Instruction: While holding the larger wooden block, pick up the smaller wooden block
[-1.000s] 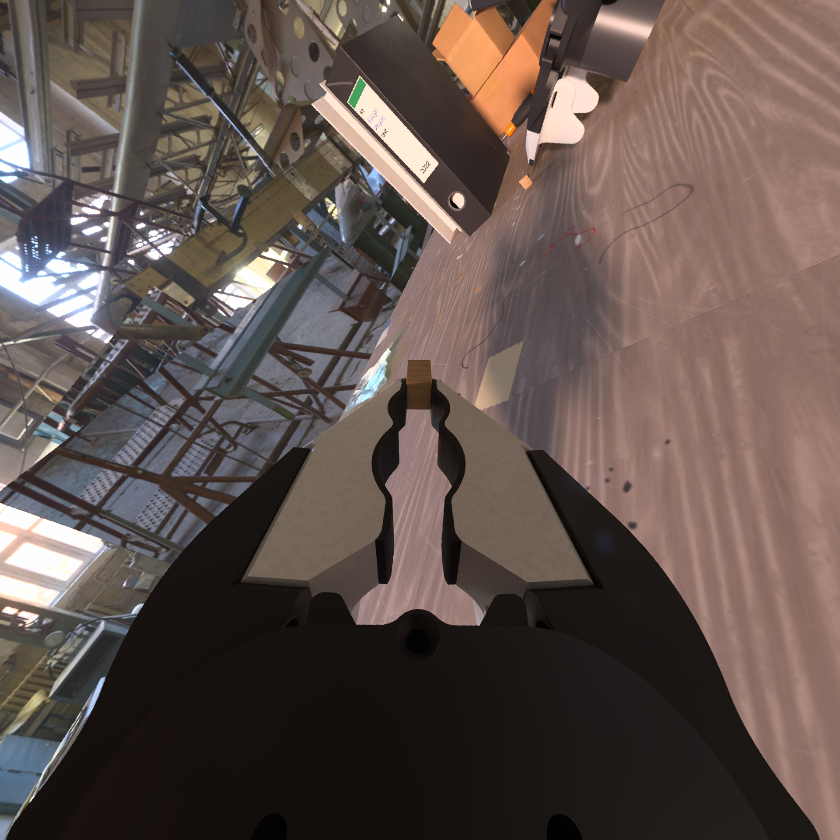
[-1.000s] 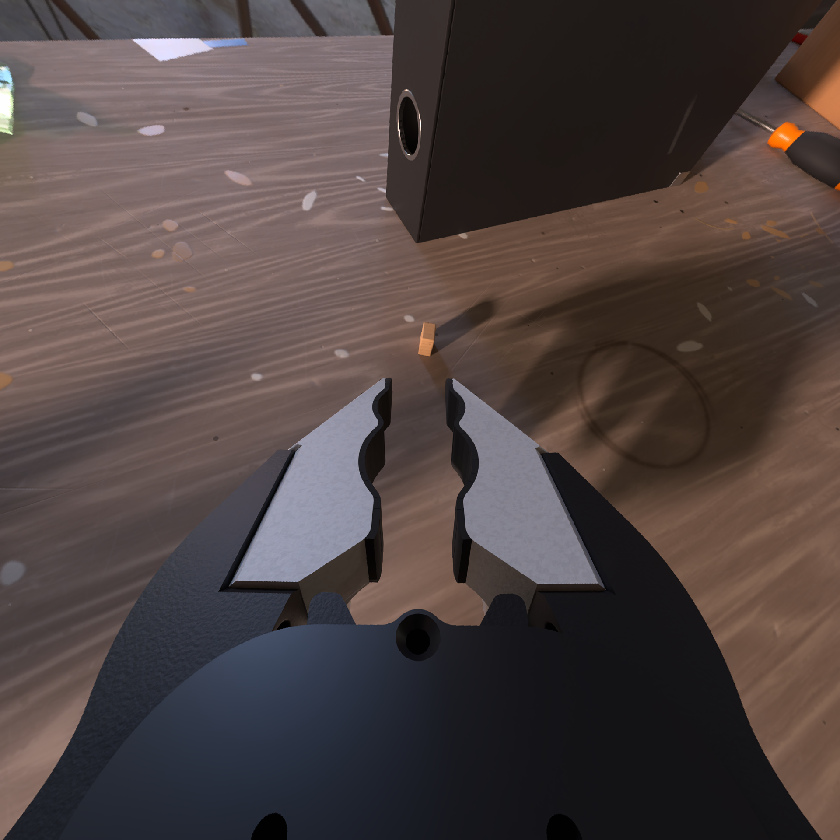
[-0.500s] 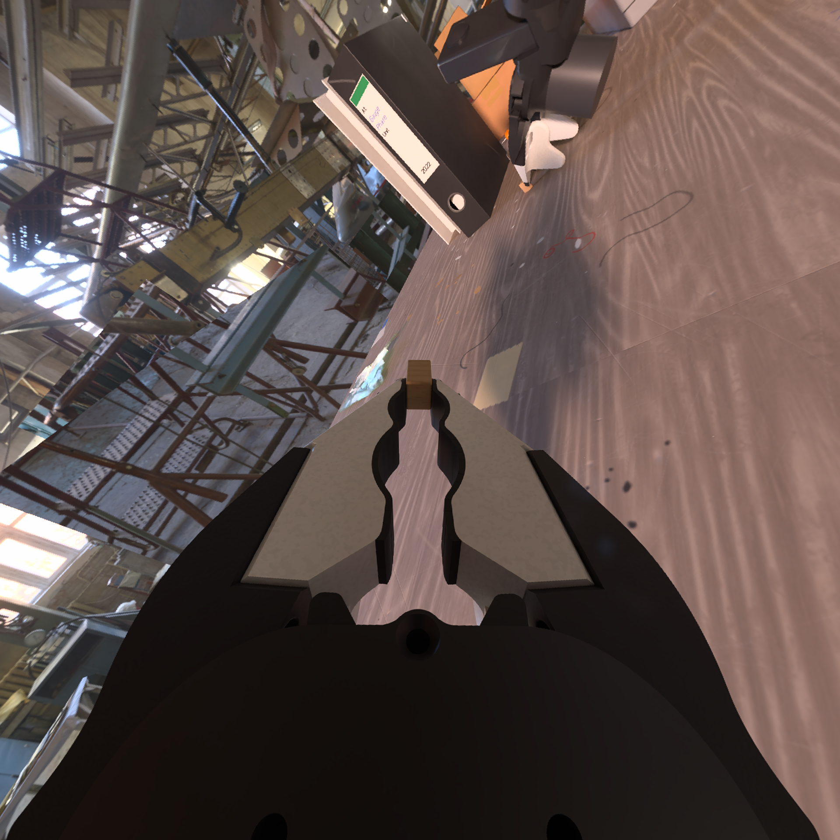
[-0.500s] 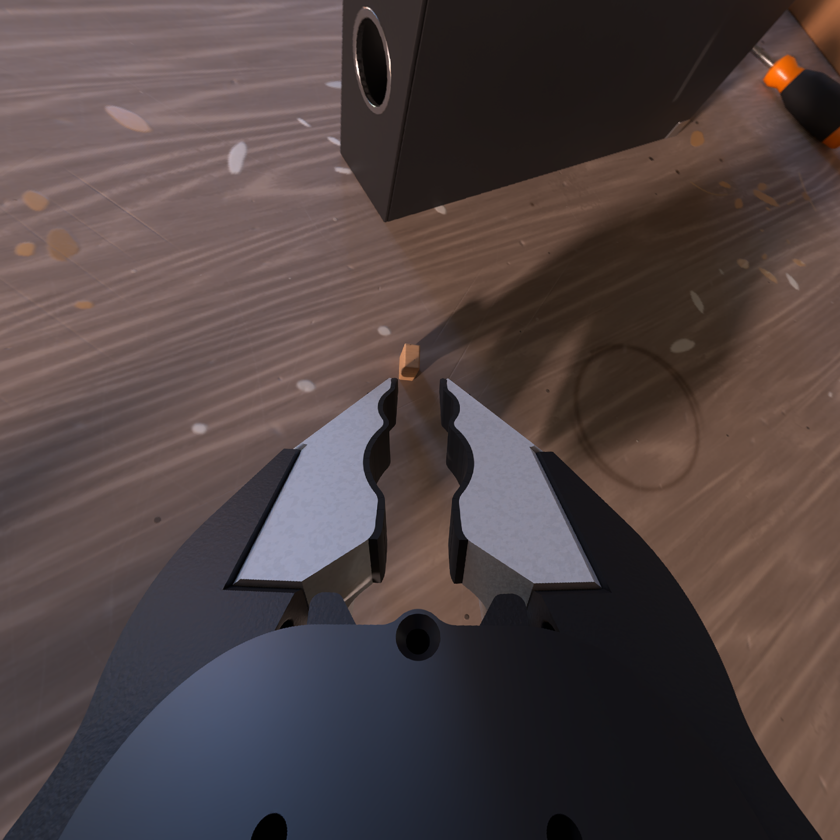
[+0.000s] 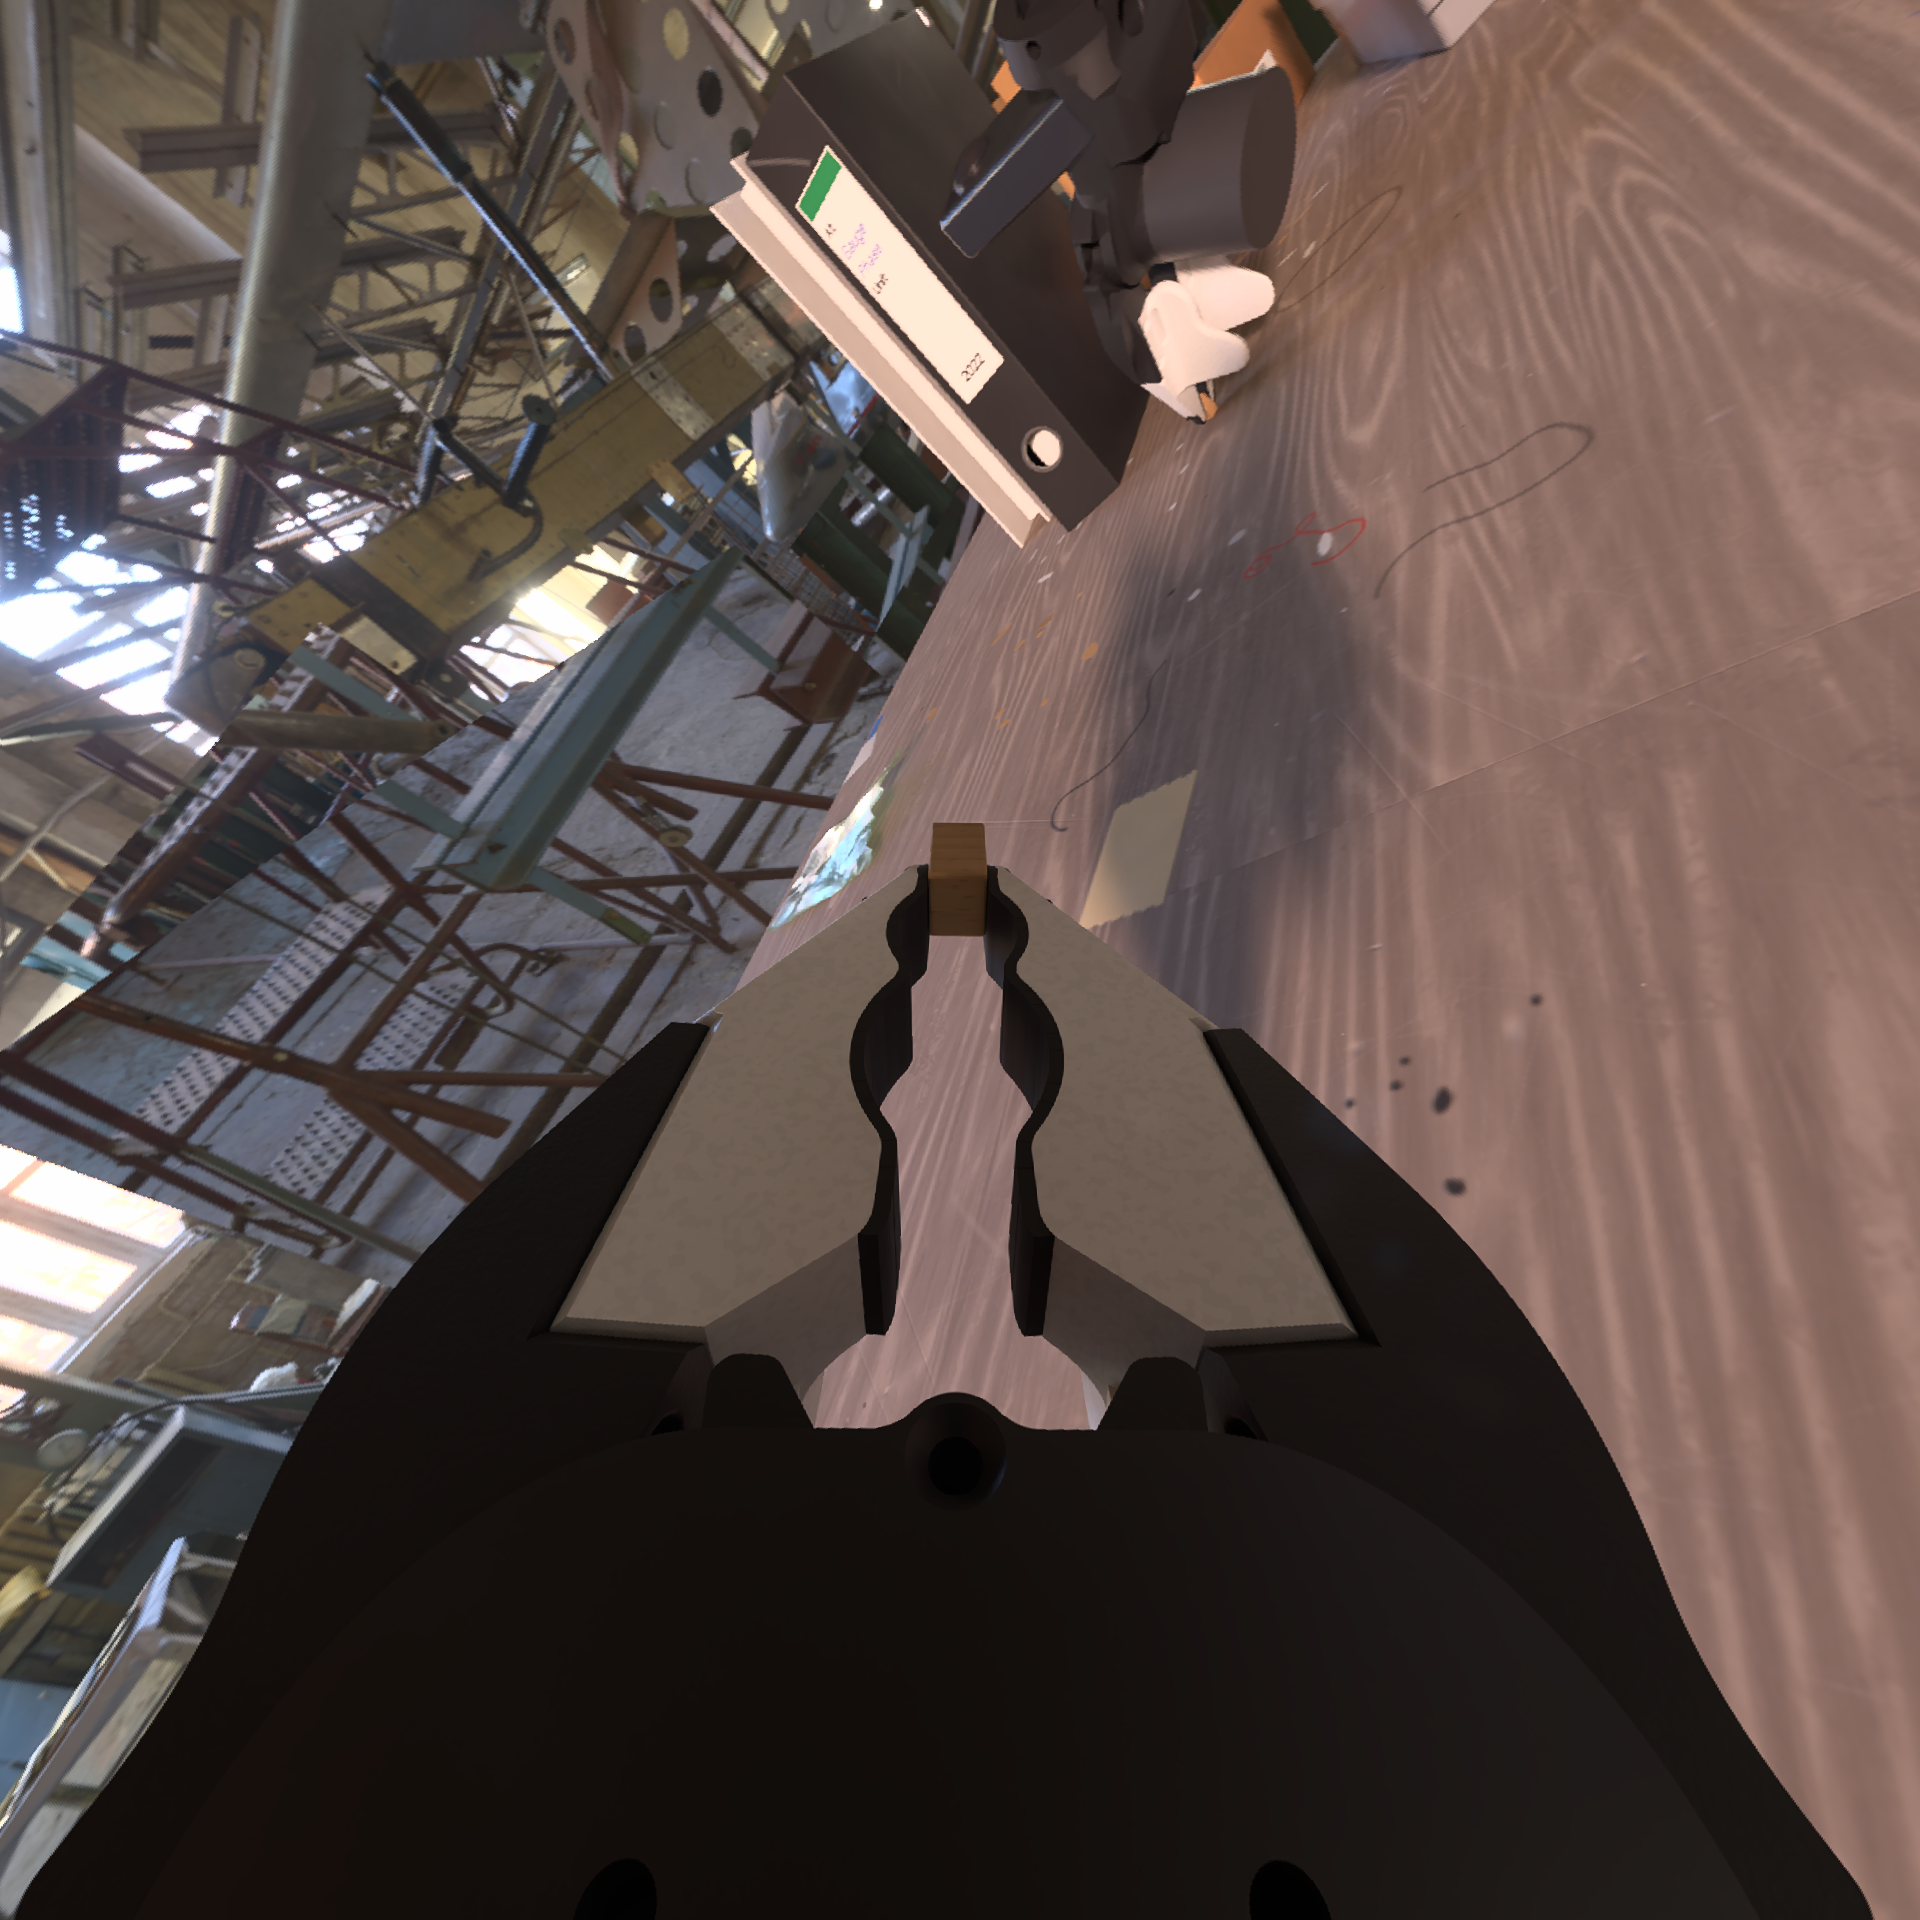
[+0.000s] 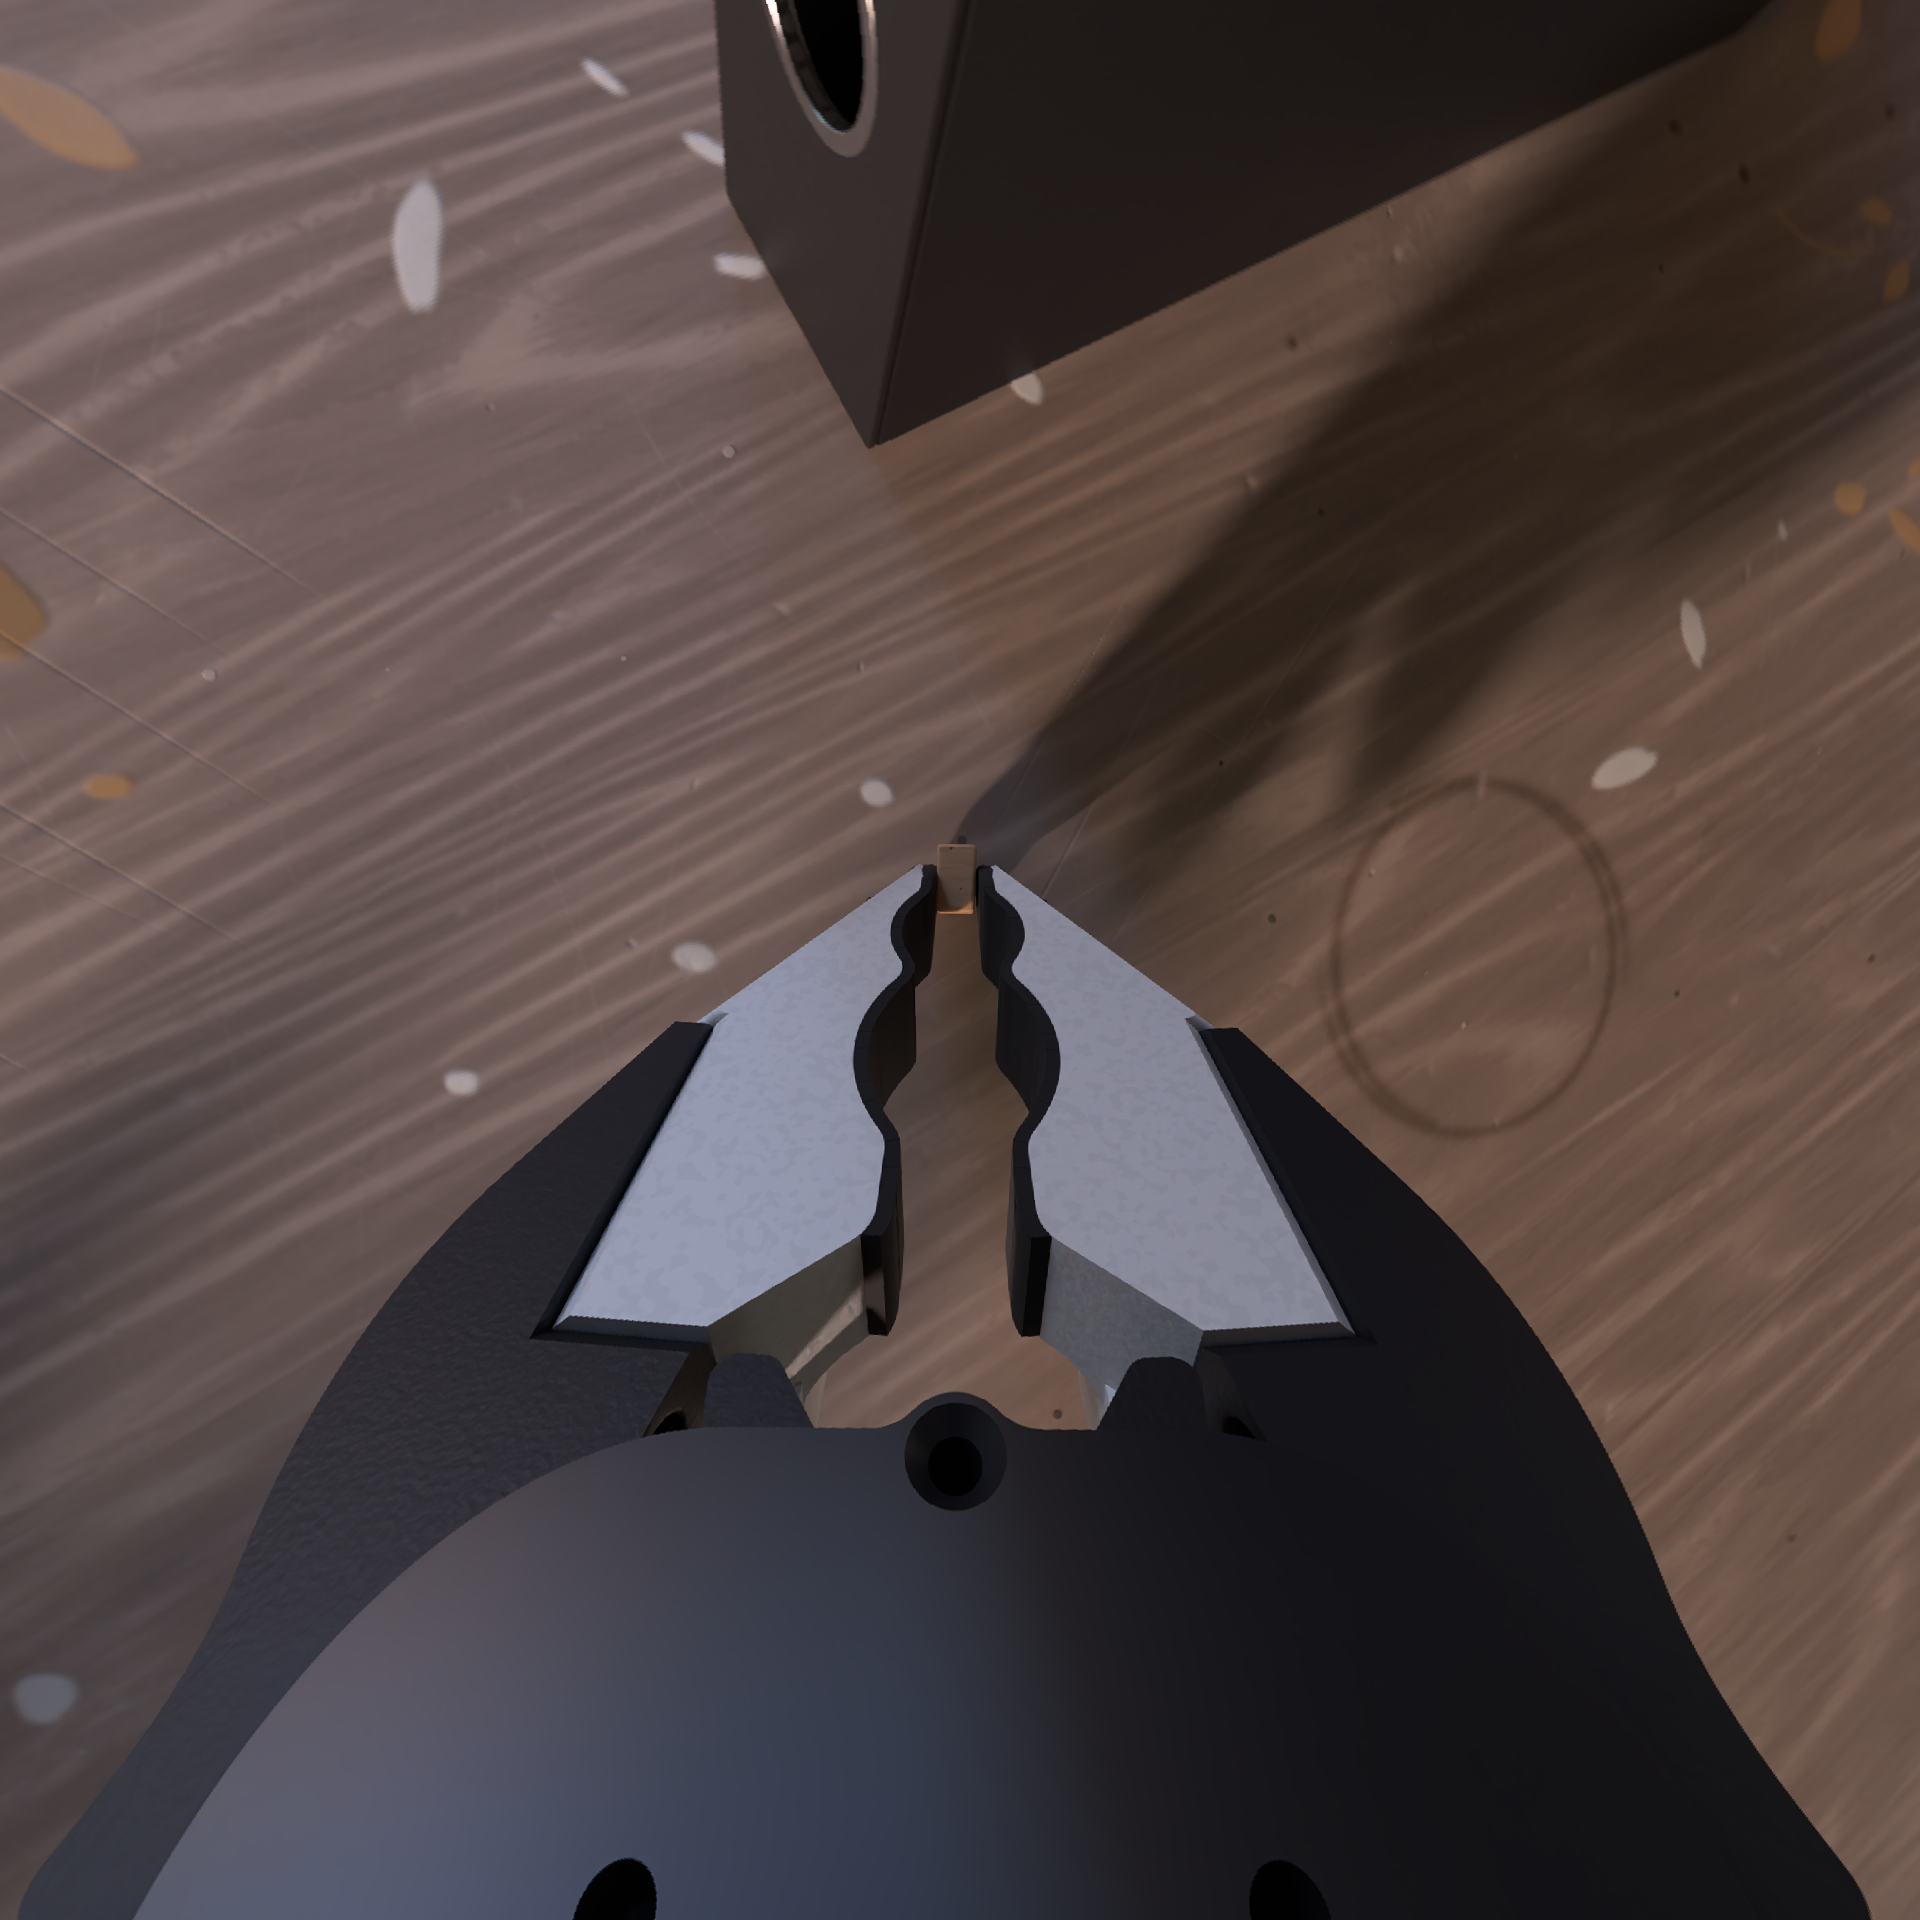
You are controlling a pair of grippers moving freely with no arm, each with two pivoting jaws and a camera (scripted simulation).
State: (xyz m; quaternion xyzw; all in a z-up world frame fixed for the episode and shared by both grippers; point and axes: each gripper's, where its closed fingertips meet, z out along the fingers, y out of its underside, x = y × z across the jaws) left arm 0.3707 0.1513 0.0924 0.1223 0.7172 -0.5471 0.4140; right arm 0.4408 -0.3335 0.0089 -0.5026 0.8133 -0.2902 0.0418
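Note:
My left gripper (image 5: 957, 894) is shut on the larger wooden block (image 5: 957, 878), a brown cuboid pinched at the fingertips and held above the wooden table (image 5: 1558, 935). My right gripper (image 6: 954, 883) has its fingertips down at the table, closed on either side of the smaller wooden block (image 6: 954, 878), a tiny tan piece that sits on the table surface (image 6: 416, 623). In the left wrist view the right gripper (image 5: 1195, 395) shows far off beside the binder, its white fingers (image 5: 1205, 322) pointing down at the table.
A black binder (image 6: 1143, 156) lies just beyond the small block and also shows in the left wrist view (image 5: 935, 312). An orange cardboard box (image 5: 1242, 42) stands behind it. A pale paper square (image 5: 1138, 857) lies on the table. A dark ring stain (image 6: 1475, 956) is to the right.
My right gripper moved forward and down to the smaller block and narrowed its fingers around it. My left gripper stayed put, holding the larger block.

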